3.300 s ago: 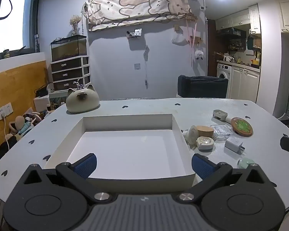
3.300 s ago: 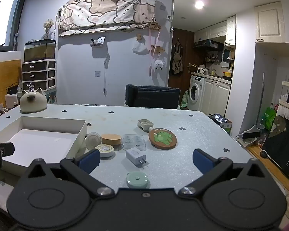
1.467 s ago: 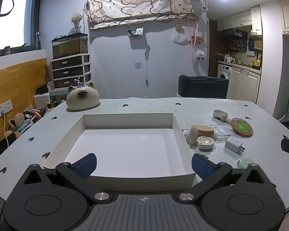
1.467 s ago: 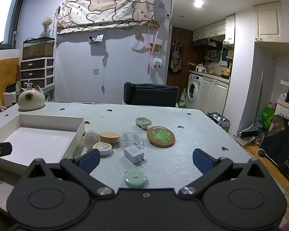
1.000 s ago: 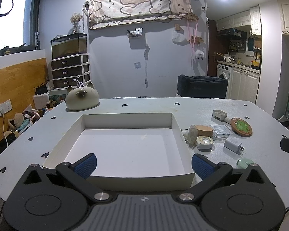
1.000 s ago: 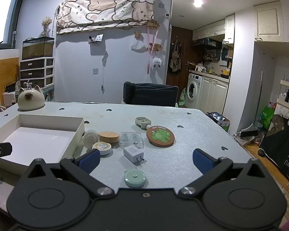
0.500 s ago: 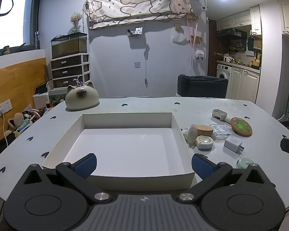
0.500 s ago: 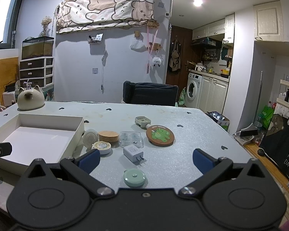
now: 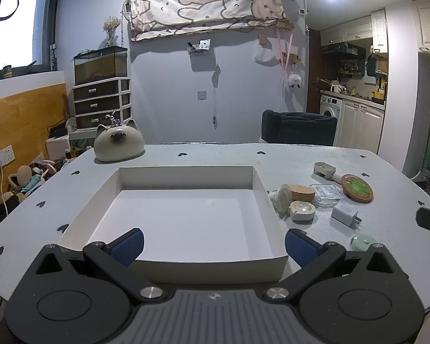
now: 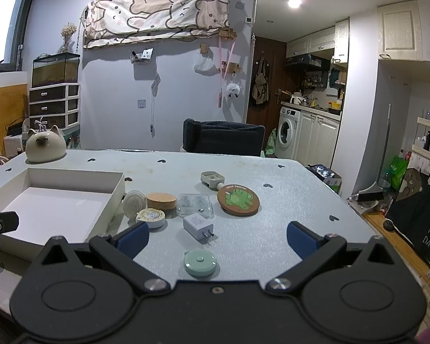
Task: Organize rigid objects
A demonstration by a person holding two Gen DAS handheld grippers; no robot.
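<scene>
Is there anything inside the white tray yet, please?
No, the white tray shows only its bare floor; the small objects all lie on the table beside it.

A cat-shaped ornament (image 9: 119, 143) sits on the table (image 9: 215, 154), armchair (image 10: 223, 140) behind.

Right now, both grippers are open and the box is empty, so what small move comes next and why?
Probably lower the right gripper onto the mint round case: it lies nearest, between the open fingers, while the white box holds nothing.
</scene>
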